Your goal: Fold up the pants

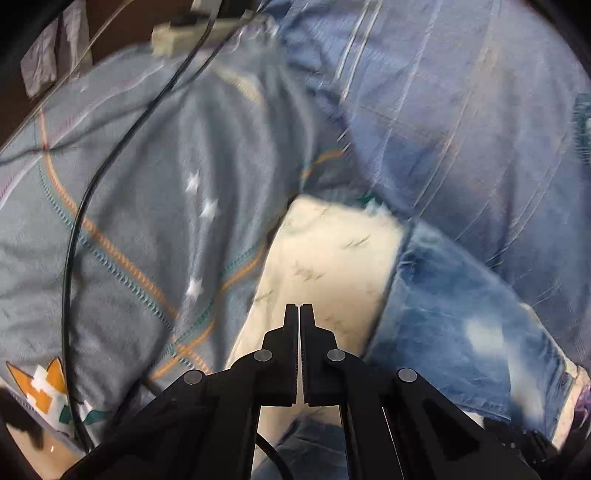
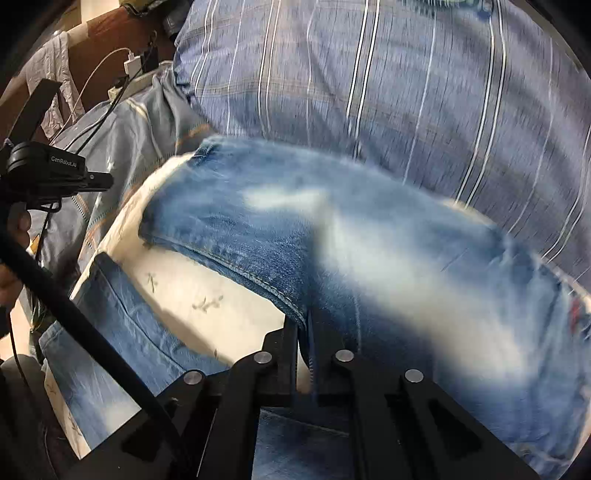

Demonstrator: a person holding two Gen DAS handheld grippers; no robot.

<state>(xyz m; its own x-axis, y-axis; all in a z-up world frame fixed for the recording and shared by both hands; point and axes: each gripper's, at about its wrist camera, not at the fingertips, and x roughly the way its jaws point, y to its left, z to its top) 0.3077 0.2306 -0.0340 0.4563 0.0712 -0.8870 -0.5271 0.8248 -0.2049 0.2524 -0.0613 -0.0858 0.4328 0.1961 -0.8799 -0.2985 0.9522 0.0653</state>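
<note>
Faded blue jeans lie folded on a cream leaf-print sheet, blurred in both views. My right gripper is shut on a stitched edge of the denim, and the cloth runs down between its fingers. Another part of the jeans lies flat at the lower left. In the left wrist view the jeans are to the right, and my left gripper hangs over the cream sheet, shut, with its pads together and nothing between them.
A grey-blue quilt with orange stitching fills the left. A blue striped pillow lies behind the jeans. A black cable crosses the quilt from a power strip. A hand holds the other tool's black housing.
</note>
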